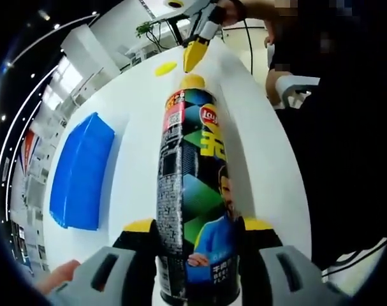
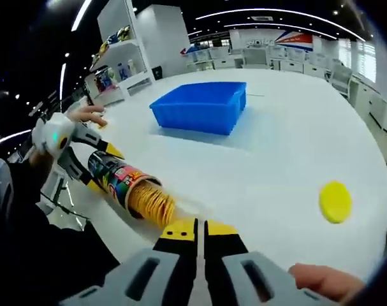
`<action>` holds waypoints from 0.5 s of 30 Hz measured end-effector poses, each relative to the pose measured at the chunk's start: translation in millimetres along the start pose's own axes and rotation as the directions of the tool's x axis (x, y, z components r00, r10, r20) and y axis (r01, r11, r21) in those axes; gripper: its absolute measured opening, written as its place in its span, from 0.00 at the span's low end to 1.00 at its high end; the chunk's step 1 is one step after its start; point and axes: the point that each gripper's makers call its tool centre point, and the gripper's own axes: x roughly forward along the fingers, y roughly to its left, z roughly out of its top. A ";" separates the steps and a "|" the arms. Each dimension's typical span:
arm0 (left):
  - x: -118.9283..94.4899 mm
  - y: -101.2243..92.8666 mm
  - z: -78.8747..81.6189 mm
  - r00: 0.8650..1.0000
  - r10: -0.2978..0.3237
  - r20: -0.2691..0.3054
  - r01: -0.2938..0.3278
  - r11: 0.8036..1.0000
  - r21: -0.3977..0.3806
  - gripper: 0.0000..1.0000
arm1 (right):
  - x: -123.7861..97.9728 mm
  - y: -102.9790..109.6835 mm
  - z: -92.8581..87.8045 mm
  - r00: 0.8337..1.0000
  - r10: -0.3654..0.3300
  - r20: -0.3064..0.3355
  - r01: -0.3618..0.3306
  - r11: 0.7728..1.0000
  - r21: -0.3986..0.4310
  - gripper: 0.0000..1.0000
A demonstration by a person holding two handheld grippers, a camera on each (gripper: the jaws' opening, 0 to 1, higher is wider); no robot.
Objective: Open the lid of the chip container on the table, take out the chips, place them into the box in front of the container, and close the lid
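The chip can (image 1: 196, 191) lies lengthwise between the jaws of my left gripper (image 1: 199, 224), which is shut on its base end. The can's mouth is open, and a stack of yellow chips (image 1: 192, 81) pokes out of it. In the right gripper view the same can (image 2: 116, 175) lies on its side with the chips (image 2: 152, 204) sticking out, and the left gripper (image 2: 101, 167) clamps it. My right gripper (image 2: 199, 233) is shut with nothing in it, just in front of the chips. The yellow lid (image 2: 335, 201) lies flat on the table. The blue box (image 2: 199, 107) stands beyond, open side up.
The round white table (image 2: 276, 146) holds everything. In the left gripper view the right gripper's yellow tip (image 1: 193, 54) hovers past the can's mouth, near the lid (image 1: 166, 68), with the blue box (image 1: 81, 172) to the left. A person in dark clothes (image 1: 346, 127) stands at the table's edge. Shelves (image 2: 116, 57) stand behind.
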 end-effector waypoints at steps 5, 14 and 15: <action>0.9 -0.2 -0.9 1.000 0.018 -0.013 -0.018 1.000 0.022 0.51 | -16.7 3.8 26.4 0.994 0.030 0.106 -0.034 0.999 0.037 0.07; 0.7 0.5 -1.1 1.000 0.018 -0.008 -0.017 1.000 0.021 0.51 | -25.7 22.8 33.1 0.993 0.067 0.094 -0.069 0.998 0.015 0.05; 0.7 0.5 -1.1 1.000 0.018 -0.007 -0.018 1.000 0.020 0.51 | -22.4 26.1 29.3 0.994 0.075 0.084 -0.076 0.997 0.012 0.05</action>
